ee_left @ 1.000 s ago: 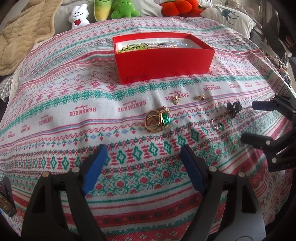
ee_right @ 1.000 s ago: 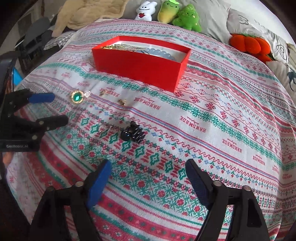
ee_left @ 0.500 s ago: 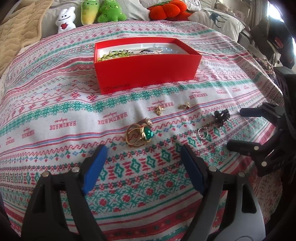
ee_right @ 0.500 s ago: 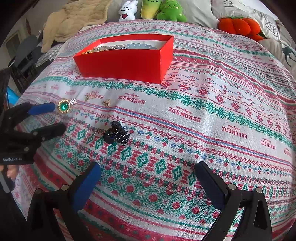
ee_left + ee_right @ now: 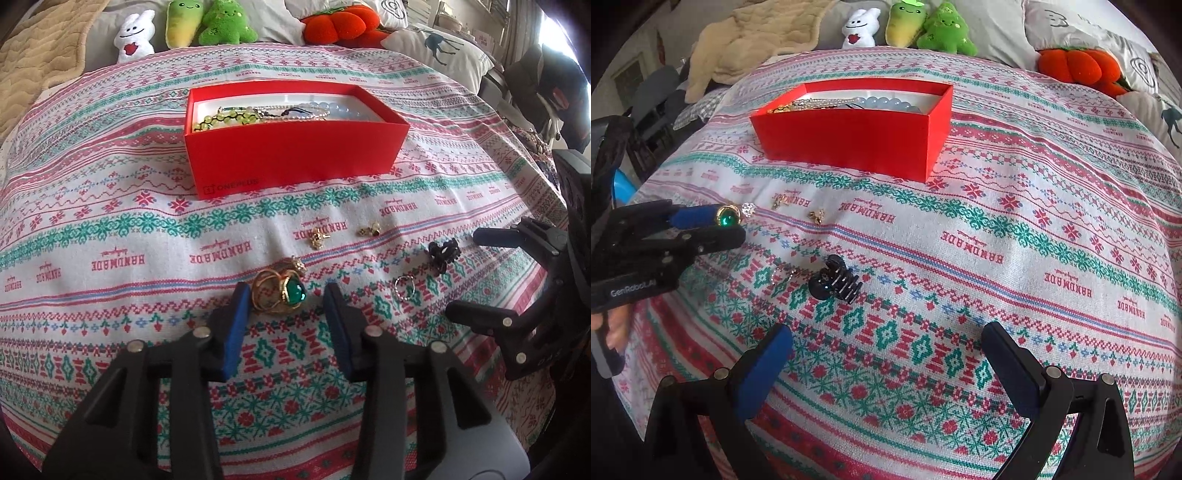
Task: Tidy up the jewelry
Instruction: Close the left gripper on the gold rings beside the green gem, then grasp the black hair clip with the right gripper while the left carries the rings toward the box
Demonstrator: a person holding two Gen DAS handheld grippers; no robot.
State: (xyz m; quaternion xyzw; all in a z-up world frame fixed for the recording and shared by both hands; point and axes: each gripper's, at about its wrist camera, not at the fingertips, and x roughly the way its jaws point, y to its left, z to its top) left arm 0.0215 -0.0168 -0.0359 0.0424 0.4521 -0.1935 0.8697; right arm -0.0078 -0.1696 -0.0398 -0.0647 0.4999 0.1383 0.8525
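Two grippers in view, only one changed. Left gripper (image 5: 282, 297) had narrowed from wide open and advanced: its pads now flanked the gold green-stone ring (image 5: 280, 293) at frame centre, left pad touching, not clamped yet. Right gripper (image 5: 886, 363) stayed wide open, empty, black hair claw (image 5: 834, 282) ahead. Red box (image 5: 291, 155) sat upper centre, beads inside.
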